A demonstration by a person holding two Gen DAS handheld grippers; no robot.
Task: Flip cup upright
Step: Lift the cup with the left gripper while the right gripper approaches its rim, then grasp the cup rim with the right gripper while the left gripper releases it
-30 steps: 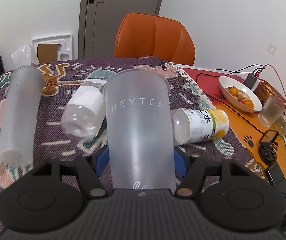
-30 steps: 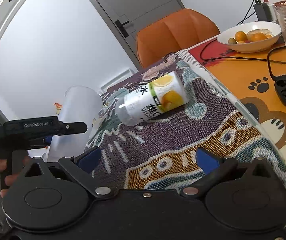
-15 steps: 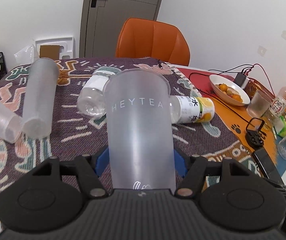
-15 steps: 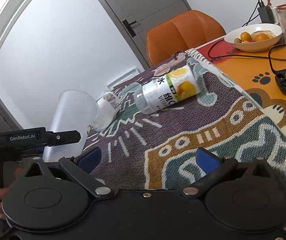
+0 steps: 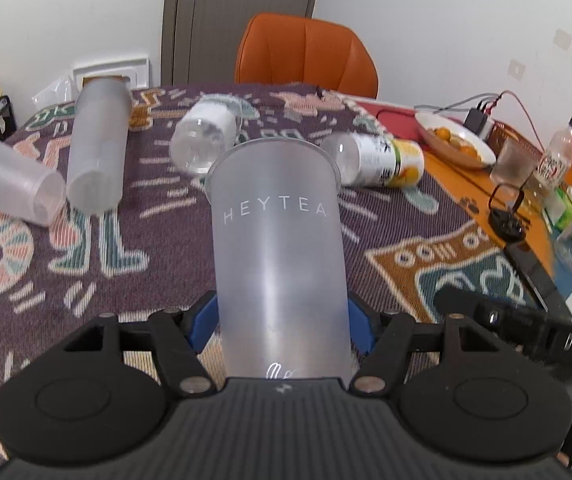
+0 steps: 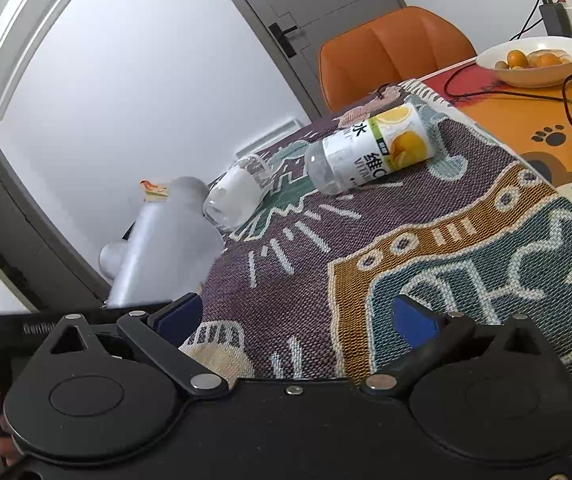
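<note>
L gripper [image 5: 282, 320] grips HEYTEA cup [image 5: 278, 240]; R view: blurred, prob. same.

Home dining rm: patterned tablecloth [image 5: 86, 264], orange chair [image 5: 305, 56], fruit bowl [image 5: 455, 144], door [image 5: 242, 16]

The cup [image 5: 276, 248] was frosted, translucent plastic, printed "HEYTEA" in white below its rim. It filled the centre of the left wrist view, rim toward the top of the frame, base at the bottom, its lower sides between blue pads.
</note>
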